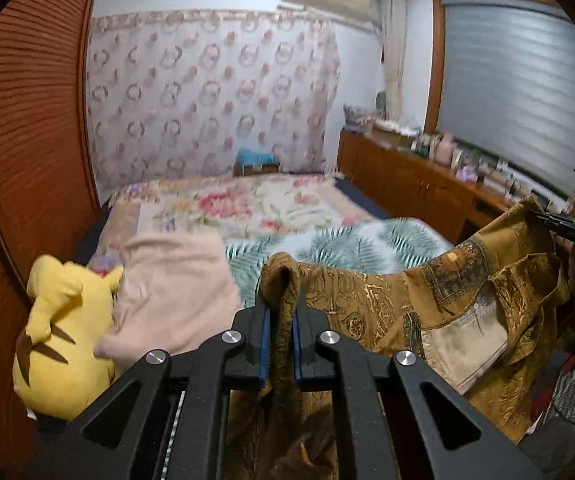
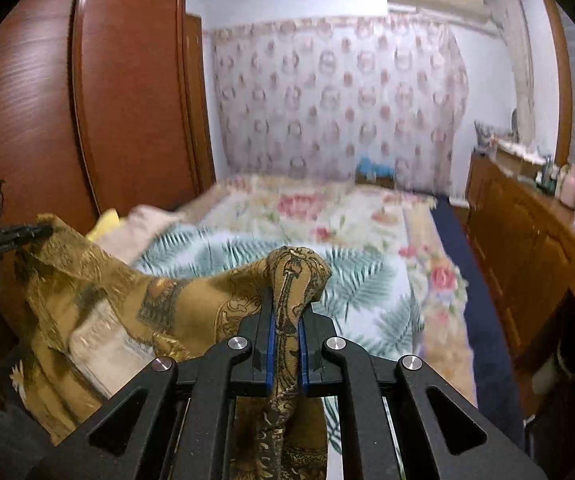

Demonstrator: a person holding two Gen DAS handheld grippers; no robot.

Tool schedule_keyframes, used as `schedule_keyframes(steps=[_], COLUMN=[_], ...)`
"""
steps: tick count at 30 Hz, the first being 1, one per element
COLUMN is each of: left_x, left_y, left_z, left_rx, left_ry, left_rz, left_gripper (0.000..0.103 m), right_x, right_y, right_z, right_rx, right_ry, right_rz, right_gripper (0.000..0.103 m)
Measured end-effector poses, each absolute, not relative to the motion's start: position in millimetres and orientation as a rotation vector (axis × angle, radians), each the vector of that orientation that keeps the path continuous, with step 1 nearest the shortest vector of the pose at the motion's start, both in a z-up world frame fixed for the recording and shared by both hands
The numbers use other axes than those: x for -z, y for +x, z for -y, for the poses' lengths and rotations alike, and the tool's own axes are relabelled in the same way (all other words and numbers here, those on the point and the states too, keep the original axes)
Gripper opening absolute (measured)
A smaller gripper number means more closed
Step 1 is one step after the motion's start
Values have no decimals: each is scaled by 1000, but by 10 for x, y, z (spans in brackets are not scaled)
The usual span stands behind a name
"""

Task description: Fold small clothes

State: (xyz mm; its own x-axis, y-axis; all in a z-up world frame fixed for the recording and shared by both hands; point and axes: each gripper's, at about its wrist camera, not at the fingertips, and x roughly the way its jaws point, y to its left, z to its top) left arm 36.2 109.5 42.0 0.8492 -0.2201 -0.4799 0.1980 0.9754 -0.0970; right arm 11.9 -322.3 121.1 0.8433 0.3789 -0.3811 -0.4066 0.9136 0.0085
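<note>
Both tongs are clamped on the same brown patterned garment [image 1: 387, 308], lifted clear above the bed [image 1: 255, 200]. Left gripper [image 1: 281, 304] has its blue pads squeezed narrow on a bunched edge of the cloth, which rises between the jaws and flops over their tips. From there the fabric stretches rightward in a sagging span, a pale inner panel showing, to the right gripper [image 2: 287, 320], whose pads likewise pinch a rolled fold of the same garment.

At the left edge of the bed sit a yellow plush toy [image 1: 63, 332] and a pink towel [image 1: 175, 300]; a leaf-print sheet [image 1: 347, 244] lies under the hanging cloth, with the flowered bedspread beyond it and a wooden sideboard [image 1: 415, 184] to the far right.

The step in hand looks like raising and spreading the garment before laying it flat. To do it well, I judge the hands should draw apart until the sag between them is taken up, keep level with each other so the hem hangs straight, and lower the cloth onto the open leaf-print area, well apart from the toy and towel. Both grips hold thick bunches, so a hard tug might pull a layer free.
</note>
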Motion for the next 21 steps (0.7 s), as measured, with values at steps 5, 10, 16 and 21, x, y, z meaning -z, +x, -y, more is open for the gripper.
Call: schedule_keyframes(steps=[5, 10, 16, 21], left_x=[-746, -1046, -1354, -1298], left_y=[270, 295, 546, 1027], left_z=[-1139, -1185, -1249, -1386], left_rx=[213, 193, 160, 113], left_ry=[-44, -39, -24, -23], left_rz=[-425, -350, -286, -326], left_gripper=[9, 9, 9, 9], right_x=[-1551, -1817, -1977, -1865], right_y=[-129, -233, -173, 251], right_z=[3235, 3255, 3116, 2917], right_rx=[-419, -408, -380, -329], right_ry=[-101, -115, -131, -147], right_rz=[-293, -227, -160, -176], right_gripper=[8, 8, 8, 8])
